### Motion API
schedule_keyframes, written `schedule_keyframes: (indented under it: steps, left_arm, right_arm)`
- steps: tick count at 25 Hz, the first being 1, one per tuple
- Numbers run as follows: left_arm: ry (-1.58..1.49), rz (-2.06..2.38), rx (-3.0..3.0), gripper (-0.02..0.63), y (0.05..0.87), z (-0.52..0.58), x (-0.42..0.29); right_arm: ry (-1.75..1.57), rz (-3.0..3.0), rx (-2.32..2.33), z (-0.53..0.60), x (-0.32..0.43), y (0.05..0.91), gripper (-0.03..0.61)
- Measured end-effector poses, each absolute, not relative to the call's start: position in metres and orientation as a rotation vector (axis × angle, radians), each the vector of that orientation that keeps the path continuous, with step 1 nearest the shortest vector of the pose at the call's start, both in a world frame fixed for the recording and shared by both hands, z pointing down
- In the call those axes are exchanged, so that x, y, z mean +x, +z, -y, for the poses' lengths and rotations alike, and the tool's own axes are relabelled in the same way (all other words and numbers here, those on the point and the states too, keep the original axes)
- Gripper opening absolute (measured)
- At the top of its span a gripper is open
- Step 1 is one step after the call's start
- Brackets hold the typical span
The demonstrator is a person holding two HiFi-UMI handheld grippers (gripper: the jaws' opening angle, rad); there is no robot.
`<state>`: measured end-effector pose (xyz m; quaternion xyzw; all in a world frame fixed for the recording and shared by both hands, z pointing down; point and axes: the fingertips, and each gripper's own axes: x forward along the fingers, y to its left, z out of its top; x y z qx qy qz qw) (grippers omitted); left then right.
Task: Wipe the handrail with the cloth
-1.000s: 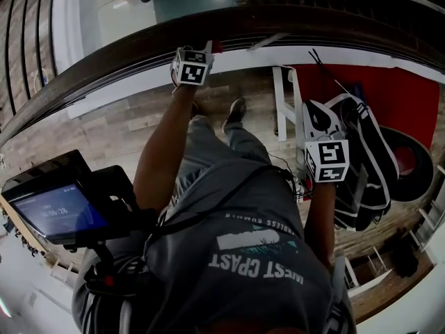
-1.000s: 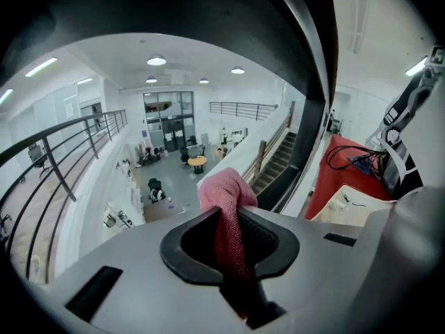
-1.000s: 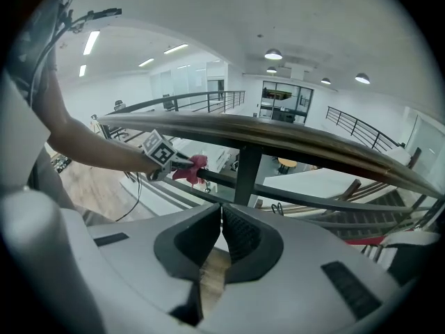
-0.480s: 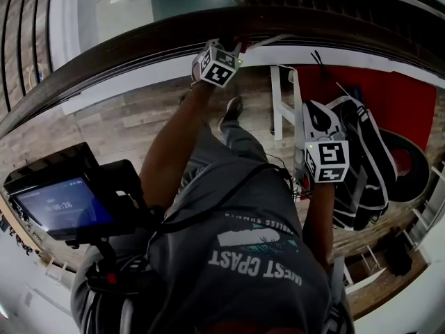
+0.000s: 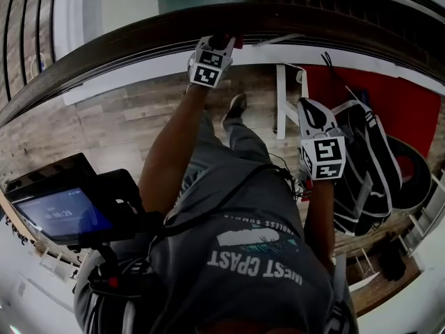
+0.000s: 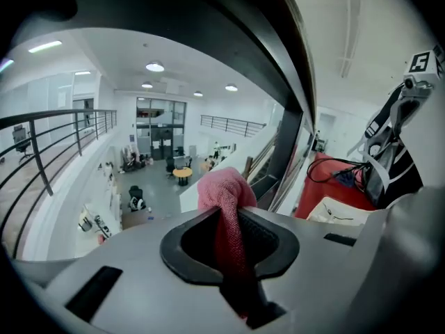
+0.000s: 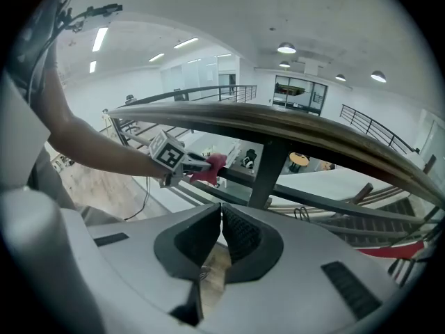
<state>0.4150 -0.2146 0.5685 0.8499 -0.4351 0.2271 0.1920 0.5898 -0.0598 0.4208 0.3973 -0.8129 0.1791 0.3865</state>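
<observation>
cloth pinched in left gripper jaws, up just under the dark handrail; right gripper jaws almost together, nothing between, well apart from it.

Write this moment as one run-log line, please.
left gripper: jaws shut on cloth | cloth: at handrail, contact unclear | right gripper: jaws shut, empty, off handrail

Grey printed T-shirt, grey trousers; left gripper bears square-marker cube.
</observation>
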Motion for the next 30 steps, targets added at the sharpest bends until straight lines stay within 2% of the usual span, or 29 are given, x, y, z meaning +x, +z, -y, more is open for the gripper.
schedule_keyframes:
  steps: [4, 7, 11, 15, 21, 23, 27, 30]
  left_arm:
    - [0.666, 1.229, 2.446, 0.055, 0.564, 0.209, 0.4]
    - [0.681, 1.356, 2.401, 0.055, 0.562, 0.197, 0.33]
    - [0.629, 1.458, 2.321, 0.055, 0.564, 0.185, 0.243]
    - [0.541, 1.471, 2.389, 0.055, 0.569, 0.193, 0.239]
    - [0.454, 1.447, 2.531, 0.055, 0.57, 0.193, 0.256]
    - [0.494, 1.473, 2.558, 0.055, 0.563, 0.192, 0.237]
    - [0.505, 1.617, 2.417, 0.055, 0.558, 0.185, 0.154]
    - [0.525, 1.635, 2.423, 0.055, 0.557, 0.184, 0.159]
  right_arm:
    - [0.427, 2.076, 0.957, 0.06, 0.575, 0.421, 0.006]
    - [0.381, 2.101, 0.969, 0.069, 0.568, 0.415, 0.006]
    - [0.1, 2.294, 1.035, 0.1, 0.531, 0.397, 0.006]
    - [-0.089, 2.403, 0.918, 0.117, 0.46, 0.429, 0.006]
    - [0.024, 2.458, 0.912, 0.122, 0.375, 0.499, 0.006]
    - [0.036, 2.457, 0.93, 0.12, 0.367, 0.509, 0.006]
    - [0.092, 2.428, 0.959, 0.109, 0.373, 0.525, 0.006]
    - [0.114, 2.395, 0.974, 0.105, 0.377, 0.532, 0.006]
